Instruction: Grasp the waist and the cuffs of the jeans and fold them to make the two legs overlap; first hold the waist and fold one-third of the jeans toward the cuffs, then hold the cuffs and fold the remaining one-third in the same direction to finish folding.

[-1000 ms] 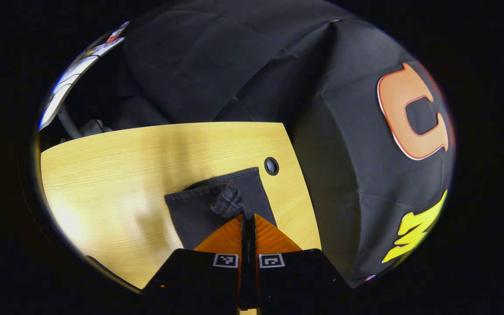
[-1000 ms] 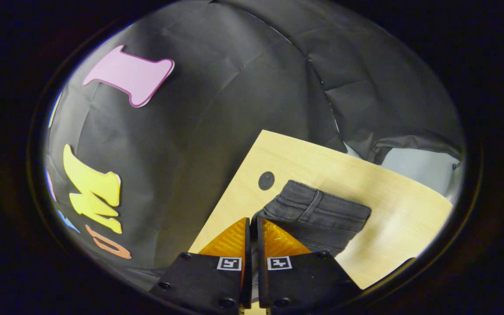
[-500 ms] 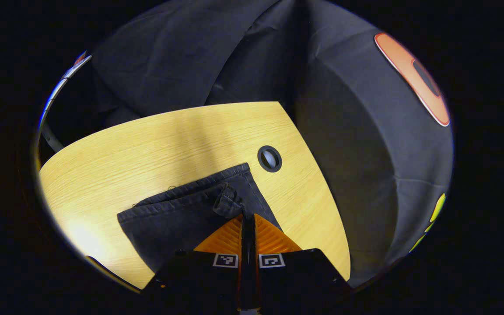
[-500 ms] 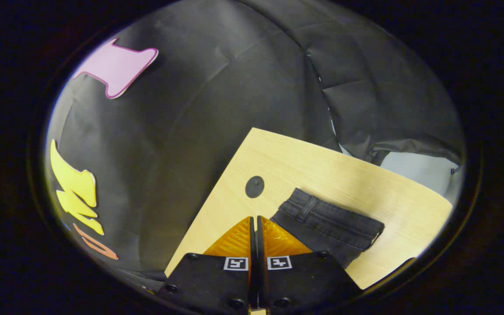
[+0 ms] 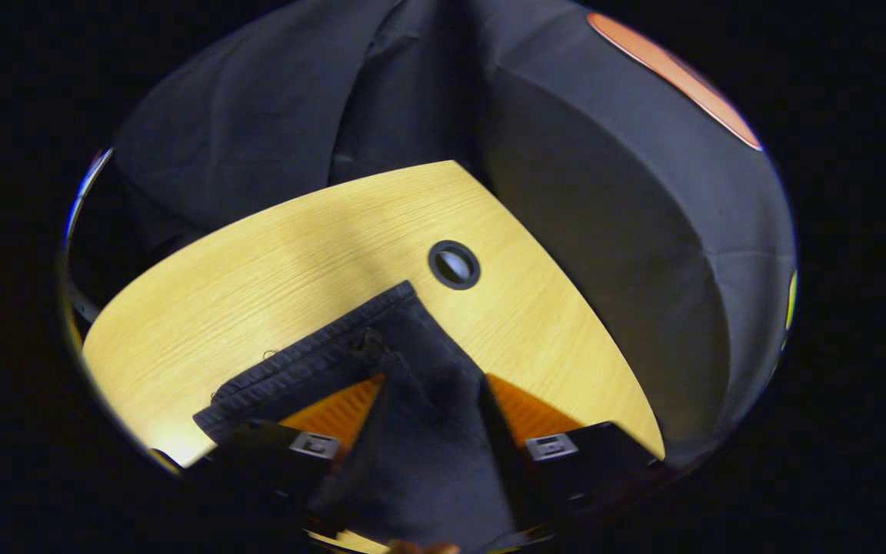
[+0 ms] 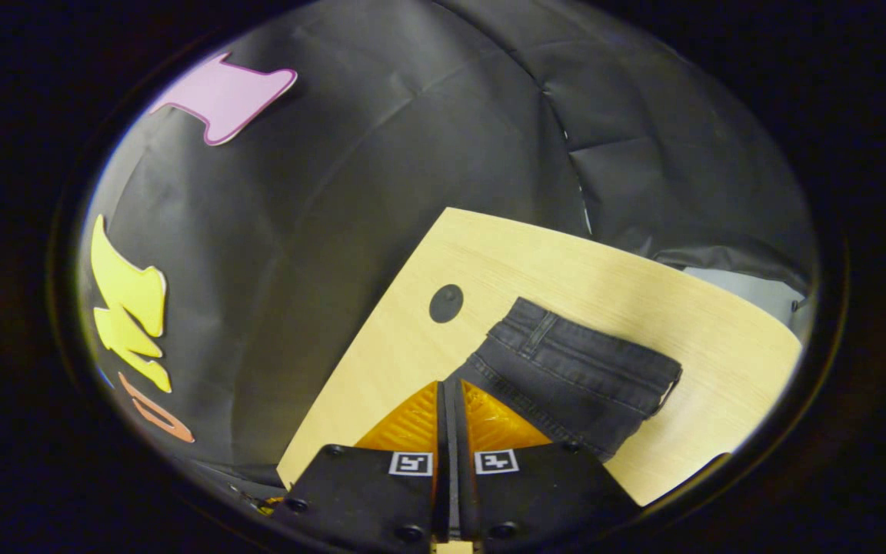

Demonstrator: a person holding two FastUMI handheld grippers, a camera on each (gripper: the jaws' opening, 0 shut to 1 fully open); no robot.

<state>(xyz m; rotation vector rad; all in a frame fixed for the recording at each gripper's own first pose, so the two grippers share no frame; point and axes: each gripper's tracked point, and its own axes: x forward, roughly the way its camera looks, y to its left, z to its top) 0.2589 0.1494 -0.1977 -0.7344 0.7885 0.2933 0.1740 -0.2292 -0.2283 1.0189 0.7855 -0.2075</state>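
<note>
Now the left tool lets go of the folded jeans

Starting at the left: in the left gripper view, the left tool (image 5: 428, 419) has spread its orange fingers (image 5: 331, 402) wide apart. Half a second ago they were pinched together on the cloth; now dark denim lies loose in the gap between them, with neither finger clearly pressing on it. The jeans (image 5: 312, 369) rest on the pale wooden table (image 5: 274, 254), their stitched hem edge running up toward a round cable hole (image 5: 454, 265) just beyond the corner of the fabric.

Moving right: in the right gripper view, the right tool (image 6: 451, 408) has its fingers drawn together with only a thin slit between them, at the near edge of the jeans (image 6: 577, 373). Whether any fabric is caught there cannot be told. The jeans lie as a compact folded bundle on the table (image 6: 566, 269), beside the cable hole (image 6: 446, 303).

Judging by the small bundle and the left tool's release, the last fold looks to be laid down, and the task seems close to finished.
</note>
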